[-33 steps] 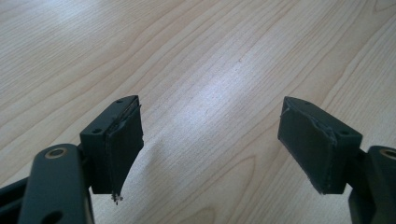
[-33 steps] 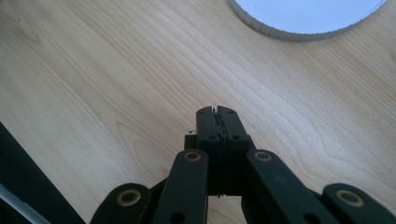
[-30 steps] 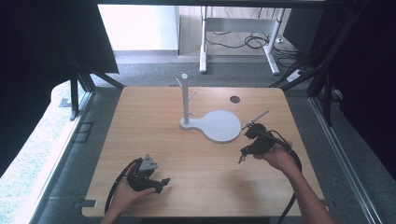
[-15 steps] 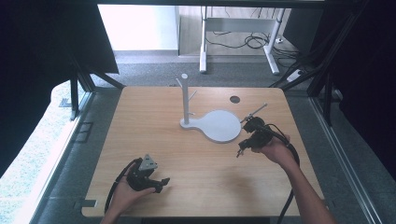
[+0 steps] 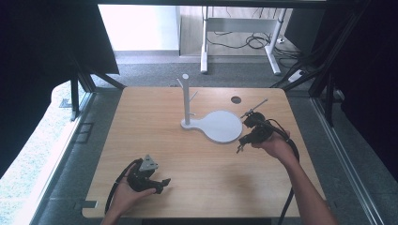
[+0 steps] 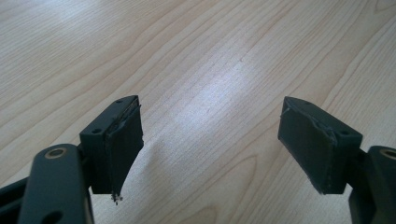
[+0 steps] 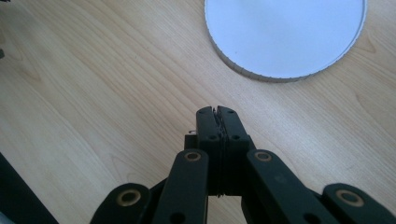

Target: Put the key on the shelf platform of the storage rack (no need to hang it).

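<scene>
Wooden desk (image 5: 202, 159) carried a white stand (image 5: 223, 126): round flat base, upright post (image 5: 186, 98) with pegs at its left end. Small dark hole (image 5: 236, 100) near desk's far edge.

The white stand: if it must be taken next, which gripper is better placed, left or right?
Probably right. The right gripper is beside the white stand, but its jaws are shut and must open first. The left gripper is open but far off, near the table front edge.
</scene>
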### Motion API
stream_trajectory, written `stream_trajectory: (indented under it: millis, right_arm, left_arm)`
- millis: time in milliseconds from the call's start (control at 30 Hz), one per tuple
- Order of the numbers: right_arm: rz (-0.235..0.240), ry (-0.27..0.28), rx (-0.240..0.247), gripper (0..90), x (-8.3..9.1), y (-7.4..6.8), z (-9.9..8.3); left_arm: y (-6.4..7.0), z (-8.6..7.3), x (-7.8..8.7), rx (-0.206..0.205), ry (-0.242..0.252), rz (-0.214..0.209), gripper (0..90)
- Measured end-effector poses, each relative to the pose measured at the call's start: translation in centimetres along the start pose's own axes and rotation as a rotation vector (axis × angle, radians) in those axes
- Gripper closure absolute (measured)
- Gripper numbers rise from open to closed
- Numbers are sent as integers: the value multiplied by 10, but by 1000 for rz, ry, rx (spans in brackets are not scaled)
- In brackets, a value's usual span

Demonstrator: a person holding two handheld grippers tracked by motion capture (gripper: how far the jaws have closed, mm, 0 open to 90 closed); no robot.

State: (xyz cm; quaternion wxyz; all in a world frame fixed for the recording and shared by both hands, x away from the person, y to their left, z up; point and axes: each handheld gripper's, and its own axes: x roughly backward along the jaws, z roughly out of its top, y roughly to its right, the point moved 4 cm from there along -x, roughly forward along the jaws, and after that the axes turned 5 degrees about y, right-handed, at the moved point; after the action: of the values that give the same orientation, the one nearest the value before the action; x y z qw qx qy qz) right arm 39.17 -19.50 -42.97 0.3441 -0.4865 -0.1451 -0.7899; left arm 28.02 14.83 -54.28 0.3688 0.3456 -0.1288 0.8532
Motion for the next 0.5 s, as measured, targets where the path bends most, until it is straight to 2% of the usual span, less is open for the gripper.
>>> stream_trajectory:
  millis: [500]
  right_arm:
    - [5,3,-10,898,-6,6,14]
  left_arm:
    - [0,0,0,-2,-5,-2,223]
